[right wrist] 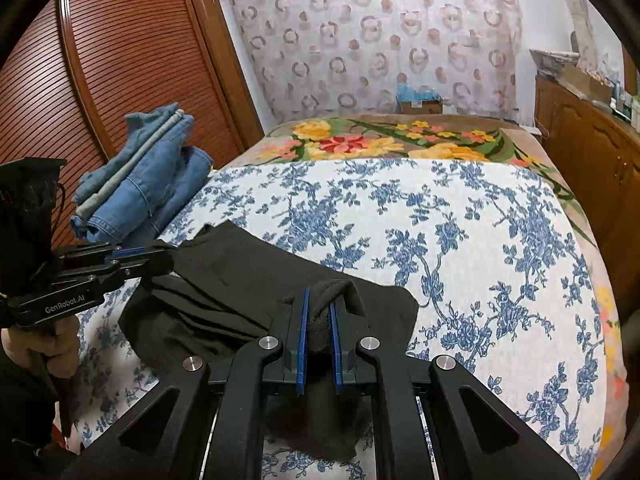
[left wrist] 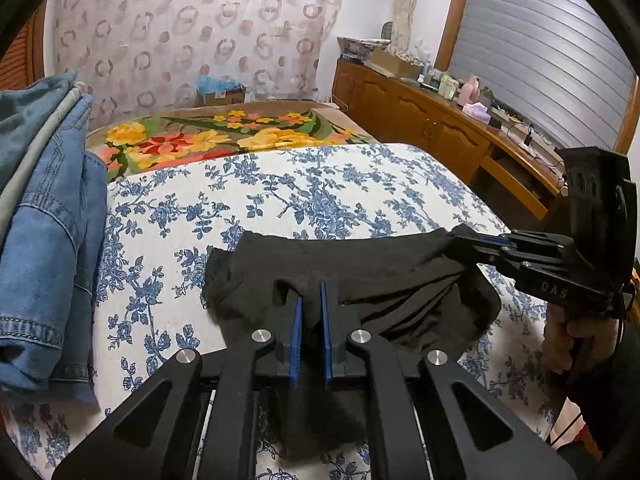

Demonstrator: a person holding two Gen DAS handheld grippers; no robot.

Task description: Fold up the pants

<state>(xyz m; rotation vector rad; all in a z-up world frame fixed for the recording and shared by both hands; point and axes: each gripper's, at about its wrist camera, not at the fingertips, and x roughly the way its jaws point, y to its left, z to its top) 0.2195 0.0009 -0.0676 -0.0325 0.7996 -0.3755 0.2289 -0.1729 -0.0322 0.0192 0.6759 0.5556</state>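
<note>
1. The left gripper (left wrist: 311, 296) is nearly closed, its blue pads (left wrist: 297, 340) clamped on a raised fold of the black pants (left wrist: 360, 264); dark cloth shows between the fingers and hangs below them.
2. The right gripper (right wrist: 319, 300) is likewise clenched, with a thick roll of the same black fabric pinched between its blue pads (right wrist: 305, 332).
3. In the left wrist view the right gripper (left wrist: 464, 240) shows from the side, gripping the pants' right-hand edge; a hand (left wrist: 576, 340) holds its handle.
4. In the right wrist view the left gripper (right wrist: 168, 254) bites the cloth's left edge, with a hand (right wrist: 44, 344) below it.
5. The pants lie bunched on the near part of the bed (left wrist: 320, 184), on the blue-flowered white cover, partly lifted at both pinched spots.
6. Their long axis runs side to side between the two grippers, across the bed; which end is the waist cannot be told.
7. A stack of folded jeans (left wrist: 44, 216) sits on the bed's left side, apart from the pants.
</note>
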